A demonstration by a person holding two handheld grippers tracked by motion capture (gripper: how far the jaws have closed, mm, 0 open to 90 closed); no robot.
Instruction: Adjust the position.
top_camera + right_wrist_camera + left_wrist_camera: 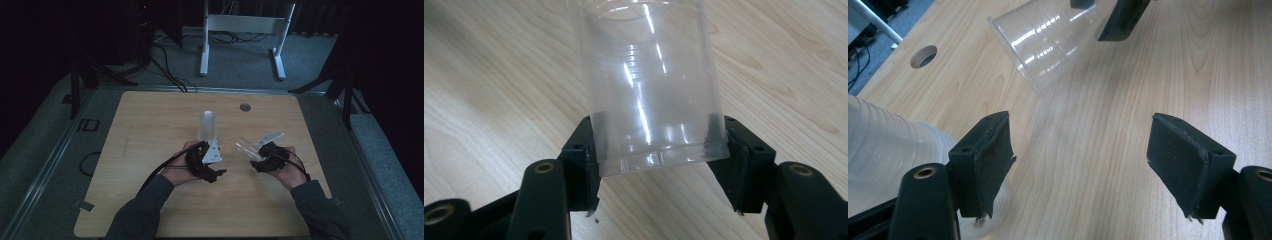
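Clear plastic cup (651, 85) sits clamped by its base between the two black jaws of the right tool (656, 160), which press on it from both sides. In the high view this cup (246, 148) is tipped on its side above the table (150, 130), with its open mouth turned toward the left tool (212, 167) and its base at the right tool (265, 159).

Beyond the left tool stands a stack of clear cups (207, 126), upright on the table. From that stack, the held cup lies off to the right and nearer the person, apart from it. In the left gripper view the stack (888, 145) rises just outside the left-hand jaw, with its ribbed wall beside the pad; whether they touch I cannot tell. The left tool (1080, 150) has its jaws standing apart with only bare wood between them, so it grips nothing. The tipped cup (1043, 40) shows farther off in that view, held by the other tool's dark jaws.

A round hole (244, 107) in the table lies beyond the stack, to its right, near the far edge.
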